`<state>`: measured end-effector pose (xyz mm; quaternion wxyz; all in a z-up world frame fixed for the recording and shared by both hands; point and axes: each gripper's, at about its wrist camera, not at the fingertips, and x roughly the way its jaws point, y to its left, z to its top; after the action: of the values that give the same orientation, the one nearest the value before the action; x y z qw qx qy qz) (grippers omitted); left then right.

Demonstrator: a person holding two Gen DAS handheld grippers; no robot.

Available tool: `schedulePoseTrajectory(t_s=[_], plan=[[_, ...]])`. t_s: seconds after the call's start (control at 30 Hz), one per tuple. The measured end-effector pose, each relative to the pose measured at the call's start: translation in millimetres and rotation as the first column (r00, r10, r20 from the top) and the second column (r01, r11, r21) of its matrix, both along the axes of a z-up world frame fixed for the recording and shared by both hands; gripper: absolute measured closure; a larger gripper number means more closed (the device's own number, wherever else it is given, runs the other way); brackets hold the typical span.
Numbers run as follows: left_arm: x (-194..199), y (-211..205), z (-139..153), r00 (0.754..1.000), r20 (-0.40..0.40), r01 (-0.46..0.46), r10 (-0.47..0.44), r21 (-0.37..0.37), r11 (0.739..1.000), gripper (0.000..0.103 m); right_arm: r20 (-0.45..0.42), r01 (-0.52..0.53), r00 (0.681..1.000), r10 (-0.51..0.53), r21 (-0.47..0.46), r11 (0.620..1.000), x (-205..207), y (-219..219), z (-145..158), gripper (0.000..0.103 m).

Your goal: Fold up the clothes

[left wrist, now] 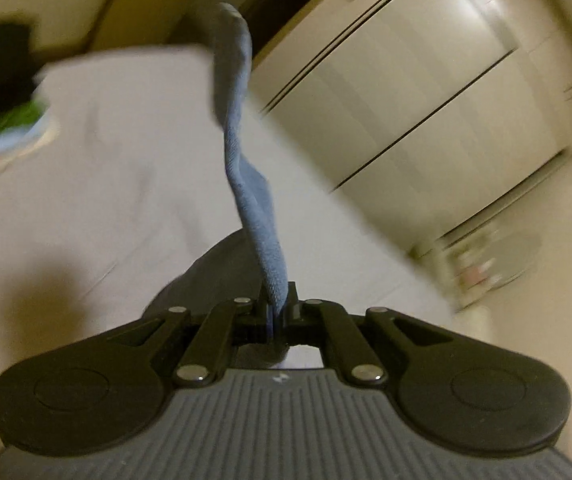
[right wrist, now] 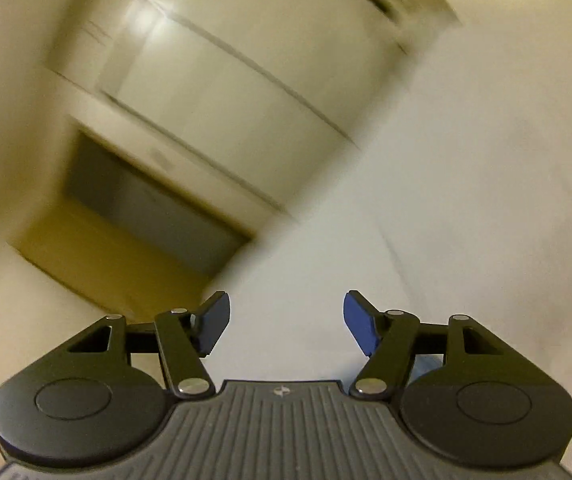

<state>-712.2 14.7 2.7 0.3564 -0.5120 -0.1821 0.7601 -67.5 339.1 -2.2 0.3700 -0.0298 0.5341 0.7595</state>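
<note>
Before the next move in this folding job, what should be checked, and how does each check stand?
1. Left gripper shut on the blue cloth: ok.
2. Right gripper open, nothing between its pads: ok.
3. Cloth hangs free of the white bed surface: cannot tell, its far end is blurred.
4. Cloth untwisted: not ok, it looks twisted along its length.
5. Cloth's free end in the right wrist view: not ok, not seen there.

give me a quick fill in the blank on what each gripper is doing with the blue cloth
1. The left gripper is shut on a ____ cloth.
2. The right gripper stands ____, nothing between its fingers.
3. The cloth stretches away above a ____ sheet.

Missing words: blue; open; white
</note>
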Motion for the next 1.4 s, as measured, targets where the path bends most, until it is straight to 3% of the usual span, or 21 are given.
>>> schedulePoseTrajectory(t_s=[0.07, 0.13, 0.17, 0.27, 0.33, 0.4, 0.53, 0.6, 0.67, 0.73, 0.8, 0.87, 0.93, 1.03, 1.13, 1.23, 1.4], plan=[[0, -21, -55, 0.993, 0.110, -0.028, 0.037, -0.086, 0.996, 0.102, 0.051, 0.010, 0.999, 0.000, -0.195, 0.981, -20, -24, -68, 0.037], [-4, -48, -107, 0.973, 0.198, -0.084, 0.119, -0.173, 0.981, 0.102, 0.099, 0.035, 0.995, 0.002, -0.376, 0.926, -38, -51, -133, 0.037], [-6, -64, -131, 0.956, 0.235, -0.122, 0.175, -0.224, 0.967, 0.102, 0.124, 0.054, 0.992, 0.003, -0.456, 0.888, -45, -67, -163, 0.037], [-9, -104, -180, 0.896, 0.316, -0.211, 0.312, -0.314, 0.925, 0.101, 0.189, 0.082, 0.981, 0.038, -0.588, 0.805, -54, -119, -215, 0.037], [-10, -113, -187, 0.877, 0.335, -0.243, 0.343, -0.305, 0.921, 0.100, 0.218, 0.054, 0.971, 0.103, -0.612, 0.789, -70, -130, -230, 0.036], [-11, -121, -192, 0.859, 0.352, -0.274, 0.370, -0.293, 0.916, 0.099, 0.262, 0.030, 0.953, 0.154, -0.584, 0.811, -82, -116, -223, 0.033], [1, -112, -172, 0.882, 0.311, -0.282, 0.354, -0.252, 0.926, 0.097, 0.332, -0.019, 0.920, 0.210, -0.496, 0.868, -87, -79, -206, 0.022], [6, -102, -165, 0.893, 0.282, -0.285, 0.351, -0.249, 0.926, 0.083, 0.328, -0.072, 0.913, 0.243, -0.458, 0.886, -90, -49, -198, 0.020], [11, -97, -157, 0.900, 0.251, -0.284, 0.356, -0.284, 0.916, 0.077, 0.338, -0.145, 0.892, 0.301, -0.417, 0.898, -95, -29, -193, 0.019], [20, -91, -151, 0.909, 0.215, -0.280, 0.357, -0.320, 0.905, 0.077, 0.383, -0.234, 0.841, 0.383, -0.382, 0.894, -106, -10, -191, 0.019], [30, -86, -146, 0.918, 0.178, -0.277, 0.355, -0.355, 0.893, 0.077, 0.439, -0.332, 0.769, 0.465, -0.346, 0.877, -120, 6, -190, 0.019], [44, -77, -134, 0.938, 0.100, -0.269, 0.332, -0.394, 0.879, 0.074, 0.502, -0.433, 0.681, 0.534, -0.312, 0.846, -133, 20, -191, 0.019], [54, -67, -129, 0.948, 0.074, -0.252, 0.308, -0.414, 0.875, 0.062, 0.565, -0.531, 0.579, 0.587, -0.284, 0.798, -147, 35, -193, 0.019], [52, -60, -145, 0.930, 0.147, -0.250, 0.337, -0.418, 0.873, 0.060, 0.630, -0.638, 0.449, 0.633, -0.270, 0.721, -170, 57, -198, 0.020], [42, -56, -164, 0.897, 0.215, -0.272, 0.386, -0.419, 0.866, 0.061, 0.672, -0.728, 0.348, 0.653, -0.245, 0.640, -199, 75, -204, 0.022], [26, -47, -168, 0.891, 0.239, -0.258, 0.387, -0.436, 0.862, 0.060, 0.672, -0.766, 0.293, 0.680, -0.261, 0.587, -226, 93, -216, 0.024], [-2, -27, -176, 0.881, 0.277, -0.225, 0.383, -0.468, 0.855, 0.058, 0.688, -0.825, 0.173, 0.704, -0.290, 0.485, -268, 113, -229, 0.027]])
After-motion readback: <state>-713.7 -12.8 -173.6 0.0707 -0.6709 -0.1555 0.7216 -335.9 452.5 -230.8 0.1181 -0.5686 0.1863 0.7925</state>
